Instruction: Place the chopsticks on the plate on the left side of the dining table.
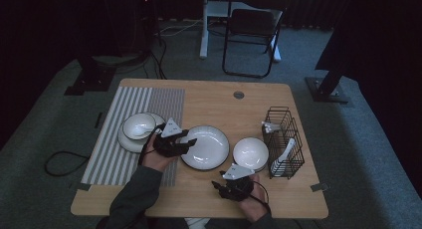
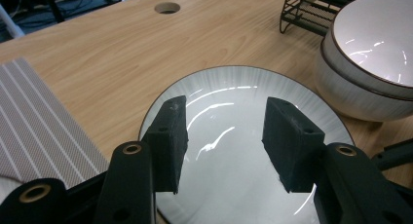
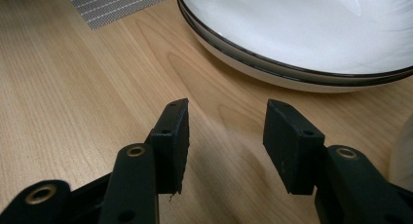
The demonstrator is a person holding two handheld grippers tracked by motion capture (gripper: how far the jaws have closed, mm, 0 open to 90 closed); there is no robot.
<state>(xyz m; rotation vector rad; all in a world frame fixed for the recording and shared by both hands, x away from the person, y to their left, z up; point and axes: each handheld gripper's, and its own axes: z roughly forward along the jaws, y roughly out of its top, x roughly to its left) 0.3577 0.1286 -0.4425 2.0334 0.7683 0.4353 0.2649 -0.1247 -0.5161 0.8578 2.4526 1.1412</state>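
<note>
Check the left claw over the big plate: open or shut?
Open. In the left gripper view the left claw has its two jaws spread wide apart over the white plate, with nothing held between them.

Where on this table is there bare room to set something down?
Free: the far strip of table beyond the large plate, around the round hole; the near-left striped mat. Crowded: the middle row, plate beside bowl and wire rack.
</note>
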